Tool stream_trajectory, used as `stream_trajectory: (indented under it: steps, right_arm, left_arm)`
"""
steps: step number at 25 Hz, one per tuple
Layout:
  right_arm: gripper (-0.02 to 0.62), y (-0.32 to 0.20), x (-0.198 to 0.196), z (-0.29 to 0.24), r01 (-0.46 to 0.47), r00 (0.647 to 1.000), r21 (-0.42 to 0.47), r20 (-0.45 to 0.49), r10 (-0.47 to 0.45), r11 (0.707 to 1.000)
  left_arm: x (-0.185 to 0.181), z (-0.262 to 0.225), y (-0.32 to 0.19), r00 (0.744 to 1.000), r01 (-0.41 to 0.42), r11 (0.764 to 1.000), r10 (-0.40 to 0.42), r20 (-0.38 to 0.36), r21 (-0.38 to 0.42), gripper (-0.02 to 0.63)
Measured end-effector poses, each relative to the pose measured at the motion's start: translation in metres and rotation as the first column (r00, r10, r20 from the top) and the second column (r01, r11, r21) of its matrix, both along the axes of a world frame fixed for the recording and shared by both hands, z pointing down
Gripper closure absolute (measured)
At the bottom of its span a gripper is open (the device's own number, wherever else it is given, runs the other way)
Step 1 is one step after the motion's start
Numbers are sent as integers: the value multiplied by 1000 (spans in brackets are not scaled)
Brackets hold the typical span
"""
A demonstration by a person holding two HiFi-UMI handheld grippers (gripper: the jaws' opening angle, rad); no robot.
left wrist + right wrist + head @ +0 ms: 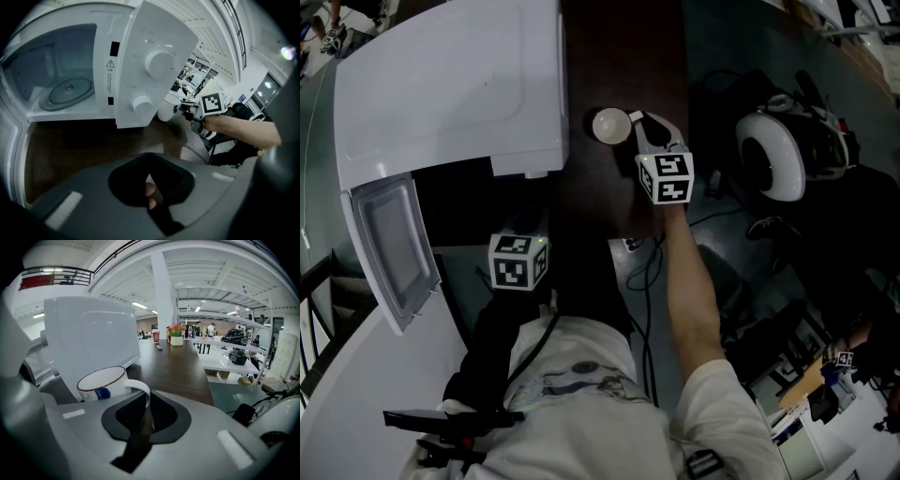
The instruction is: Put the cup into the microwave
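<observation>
Item, cup [99,383]: white mug with a dark rim and a blue mark on its side. We are seeing it on the dark wooden table [623,56], just beside the microwave [450,84], at about 3 o'clock from the oven's front corner in the head view. We cannot tell whether its base is resting on the wood or is slightly raised. Item, right gripper [146,397]: its jaws are pinching the cup's handle [139,386], which is running into the slot between the two dark pads. Item, left gripper [149,168]: its jaws are pressed together on nothing. It is hanging low in front of the oven, at about 6 o'clock from the cavity, and pointing at the opening. Item, microwave: its door [389,248] is standing wide open toward 8 o'clock in the head view. The glass turntable [70,90] is showing bare inside the lit cavity. Progress, as we are judging it: access is done, since the door is open, and the grip on the cup looks made. The transfer itself is not yet begun. What is left is lifting the cup, carrying it toward 9 o'clock around the control panel, setting it upright on the turntable and letting go.
</observation>
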State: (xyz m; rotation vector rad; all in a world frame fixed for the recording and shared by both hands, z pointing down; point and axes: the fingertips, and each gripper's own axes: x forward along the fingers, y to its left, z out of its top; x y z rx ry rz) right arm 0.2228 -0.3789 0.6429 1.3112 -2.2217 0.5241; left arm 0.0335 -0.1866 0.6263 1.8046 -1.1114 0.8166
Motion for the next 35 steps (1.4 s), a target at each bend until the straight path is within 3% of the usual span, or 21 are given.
stream_trajectory:
  steps: [20, 35]
  right_arm:
    - [565, 5, -2, -34, -19, 1000, 115, 13, 18, 993]
    - [565, 27, -12, -69, -42, 998, 162, 48, 34, 986]
  left_arm:
    - [-6, -1, -1, 1000, -15, 1000, 14, 14, 15, 606]
    - [-32, -16, -9, 999, 44, 997, -45, 13, 66, 606]
